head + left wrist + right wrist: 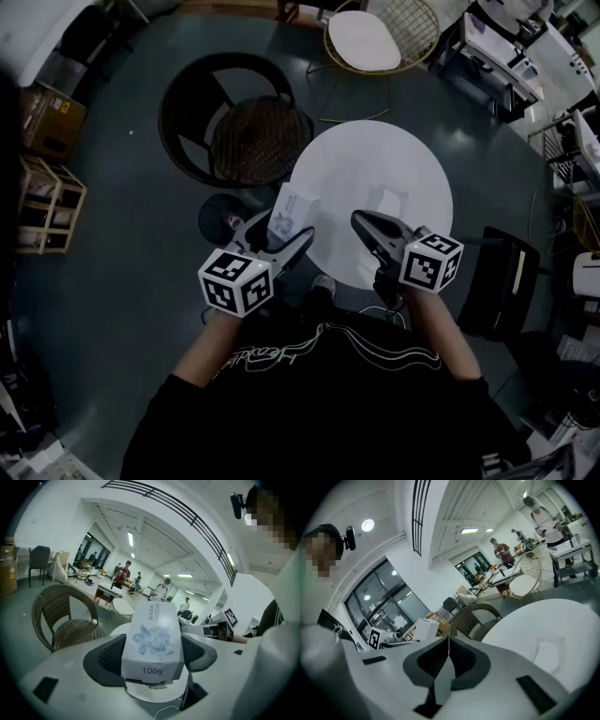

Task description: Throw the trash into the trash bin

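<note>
Box (152,639) in L gripper (275,234), angled slightly down

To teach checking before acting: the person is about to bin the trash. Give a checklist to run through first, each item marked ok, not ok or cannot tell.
1. Grip: left gripper shut on the white cardboard box with pale blue flower print: ok.
2. Spare hand: right gripper shut, nothing seen between its jaws: ok.
3. Clearing of the round white table: not ok; a flat white scrap lies on it.
4. Trash bin found: cannot tell; a dark round shape sits on the floor beside the table, behind the left gripper.
</note>
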Tool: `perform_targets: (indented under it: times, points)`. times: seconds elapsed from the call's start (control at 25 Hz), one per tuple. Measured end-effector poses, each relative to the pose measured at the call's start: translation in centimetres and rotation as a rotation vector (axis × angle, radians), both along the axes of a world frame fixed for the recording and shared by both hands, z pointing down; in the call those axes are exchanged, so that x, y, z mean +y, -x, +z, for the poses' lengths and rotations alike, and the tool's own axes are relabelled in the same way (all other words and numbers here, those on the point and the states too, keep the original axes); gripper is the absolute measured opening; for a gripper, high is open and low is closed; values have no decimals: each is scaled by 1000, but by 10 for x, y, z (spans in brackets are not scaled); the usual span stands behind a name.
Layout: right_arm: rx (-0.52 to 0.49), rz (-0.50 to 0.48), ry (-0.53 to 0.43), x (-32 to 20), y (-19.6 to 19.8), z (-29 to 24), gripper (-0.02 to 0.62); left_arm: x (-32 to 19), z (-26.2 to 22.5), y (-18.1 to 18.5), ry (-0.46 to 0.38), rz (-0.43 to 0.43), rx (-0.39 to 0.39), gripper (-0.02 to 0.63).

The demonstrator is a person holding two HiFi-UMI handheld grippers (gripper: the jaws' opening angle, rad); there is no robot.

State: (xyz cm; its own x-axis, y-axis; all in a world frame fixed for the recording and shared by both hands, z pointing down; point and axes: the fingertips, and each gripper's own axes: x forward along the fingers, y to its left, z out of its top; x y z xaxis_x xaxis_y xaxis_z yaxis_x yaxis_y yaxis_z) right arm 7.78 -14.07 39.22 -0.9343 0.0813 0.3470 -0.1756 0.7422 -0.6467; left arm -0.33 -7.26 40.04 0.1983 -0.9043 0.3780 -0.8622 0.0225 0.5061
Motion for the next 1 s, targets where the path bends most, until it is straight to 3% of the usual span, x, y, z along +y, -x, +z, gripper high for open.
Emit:
perform_targets:
  times: [0.44,1.0]
  points:
    - [28,-83,51,52,112,17,34,55,18,113,48,-93,26,342]
    - [134,-128,155,130,245,102,34,129,121,232,232,-120,98,342]
